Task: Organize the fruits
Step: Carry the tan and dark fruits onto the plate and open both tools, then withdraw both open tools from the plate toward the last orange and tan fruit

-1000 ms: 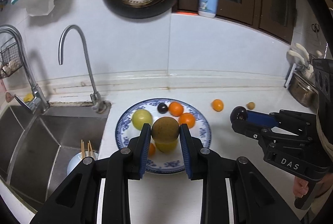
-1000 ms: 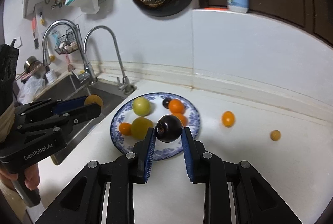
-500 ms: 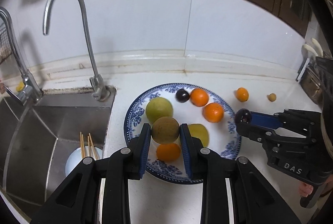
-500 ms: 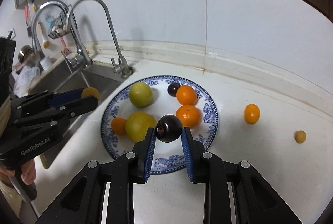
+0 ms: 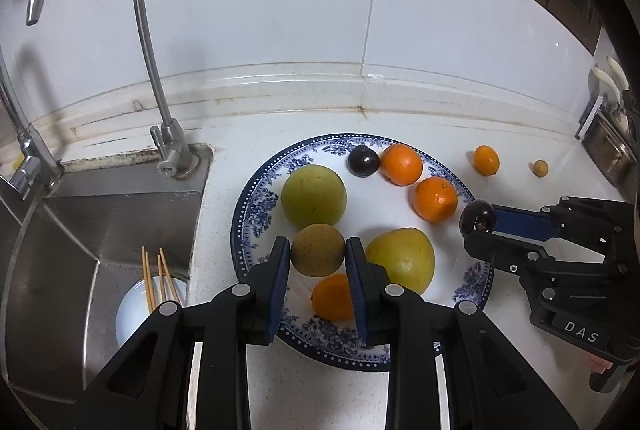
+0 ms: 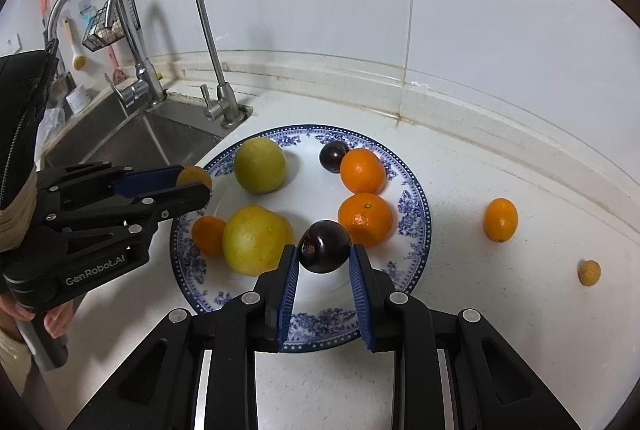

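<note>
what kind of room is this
Most likely a home kitchen: a steel sink with a curved tap, a tiled wall, and a plate of fruit on the counter.

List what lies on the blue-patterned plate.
On the plate: two yellow-green fruits, two oranges, a small orange fruit, a dark plum. The grippers hide part of its near rim.
</note>
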`<state>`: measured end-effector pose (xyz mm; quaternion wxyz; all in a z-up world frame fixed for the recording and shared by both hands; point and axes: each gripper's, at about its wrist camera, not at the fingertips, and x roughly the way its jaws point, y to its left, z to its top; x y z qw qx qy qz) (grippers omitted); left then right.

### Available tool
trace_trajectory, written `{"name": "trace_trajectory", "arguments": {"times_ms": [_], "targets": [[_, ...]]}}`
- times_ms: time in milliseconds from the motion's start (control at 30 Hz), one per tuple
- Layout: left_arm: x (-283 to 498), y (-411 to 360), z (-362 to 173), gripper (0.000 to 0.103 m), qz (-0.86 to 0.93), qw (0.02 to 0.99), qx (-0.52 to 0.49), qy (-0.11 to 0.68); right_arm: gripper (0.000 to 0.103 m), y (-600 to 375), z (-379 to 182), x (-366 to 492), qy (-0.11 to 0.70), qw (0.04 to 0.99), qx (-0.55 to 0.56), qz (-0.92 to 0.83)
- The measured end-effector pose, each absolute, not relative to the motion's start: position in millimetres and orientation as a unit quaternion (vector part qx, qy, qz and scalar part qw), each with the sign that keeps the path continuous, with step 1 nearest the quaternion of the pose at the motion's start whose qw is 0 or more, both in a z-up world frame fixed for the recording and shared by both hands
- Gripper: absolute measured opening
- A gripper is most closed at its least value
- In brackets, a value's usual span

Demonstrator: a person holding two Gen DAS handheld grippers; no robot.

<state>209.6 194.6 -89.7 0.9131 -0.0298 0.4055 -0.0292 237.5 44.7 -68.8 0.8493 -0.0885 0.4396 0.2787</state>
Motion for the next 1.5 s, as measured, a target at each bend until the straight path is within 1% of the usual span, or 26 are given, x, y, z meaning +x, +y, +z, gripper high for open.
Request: {"name": "trace_trajectory", "arguments": {"times_ms": [67, 133, 167, 267, 333, 367, 433, 567, 667, 733, 767, 833, 867, 933, 1000, 1067, 1133, 1500], "targets": [[210.2, 194.7, -89.7, 0.029, -0.031, 0.913, -0.031, 0.405, 0.027, 44.4, -69.3, 238.0, 0.438, 0.85, -0.088, 0.277], [210.7, 194.4, -88.9, 0.035, -0.033, 0.914, -0.028, 0.404, 0.028, 44.5, -70.2, 238.8, 0.439, 0.85, -0.089, 0.277], [210.3, 194.2, -87.9, 0.036, -0.032, 0.914, -0.027, 0.403, 0.028, 44.4, -70.6, 239.3, 0.44, 0.85, -0.088, 0.277], [208.3, 193.6, -83.8, 0.037, -0.028, 0.915, -0.029, 0.402, 0.029, 43.2, -71.7, 239.7, 0.441, 0.85, -0.087, 0.275], [203.7, 191.6, -78.0, 0.037, -0.025, 0.918, -0.029, 0.396, 0.034, 40.8, -70.6, 238.8, 0.44, 0.852, -0.083, 0.272], [201.5, 190.3, -75.3, 0.038, -0.023, 0.919, -0.027, 0.393, 0.035, 39.2, -69.2, 237.9, 0.438, 0.853, -0.081, 0.272], [196.2, 187.3, -68.1, 0.042, -0.015, 0.922, -0.024, 0.387, 0.035, 35.3, -64.9, 235.0, 0.432, 0.856, -0.075, 0.273], [182.4, 177.5, -50.8, 0.044, -0.012, 0.929, -0.024, 0.369, 0.042, 24.0, -54.5, 226.3, 0.418, 0.866, -0.066, 0.268], [172.7, 169.1, -39.8, 0.046, -0.014, 0.934, -0.027, 0.355, 0.042, 12.5, -43.4, 217.8, 0.405, 0.874, -0.054, 0.262], [165.9, 161.7, -32.5, 0.051, -0.022, 0.938, -0.028, 0.345, 0.043, 3.0, -35.9, 213.2, 0.399, 0.879, -0.04, 0.257], [163.3, 157.6, -29.5, 0.052, -0.025, 0.939, -0.027, 0.341, 0.047, -2.4, -31.7, 210.6, 0.395, 0.883, -0.034, 0.253], [159.7, 150.3, -24.4, 0.053, -0.033, 0.942, -0.027, 0.334, 0.049, -12.3, -23.7, 205.7, 0.385, 0.89, -0.026, 0.241], [158.1, 145.7, -21.5, 0.054, -0.037, 0.943, -0.026, 0.33, 0.049, -17.9, -19.6, 203.0, 0.38, 0.894, -0.023, 0.235], [156.2, 138.0, -17.1, 0.06, -0.042, 0.944, -0.027, 0.325, 0.049, -28.0, -13.2, 198.7, 0.369, 0.901, -0.015, 0.226], [155.3, 128.3, -12.5, 0.06, -0.054, 0.946, -0.029, 0.319, 0.05, -40.0, -5.9, 194.9, 0.36, 0.909, -0.009, 0.212], [156.6, 117.7, -9.2, 0.063, -0.064, 0.946, -0.025, 0.317, 0.056, -48.1, -1.4, 192.1, 0.354, 0.914, -0.005, 0.2], [158.2, 107.9, -6.6, 0.068, -0.072, 0.947, -0.022, 0.313, 0.056, -59.4, 3.6, 189.8, 0.348, 0.919, -0.002, 0.187], [180.9, 63.0, 0.8, 0.075, -0.098, 0.947, -0.004, 0.304, 0.056, -114.7, 12.7, 193.9, 0.337, 0.935, 0.004, 0.114]]}}
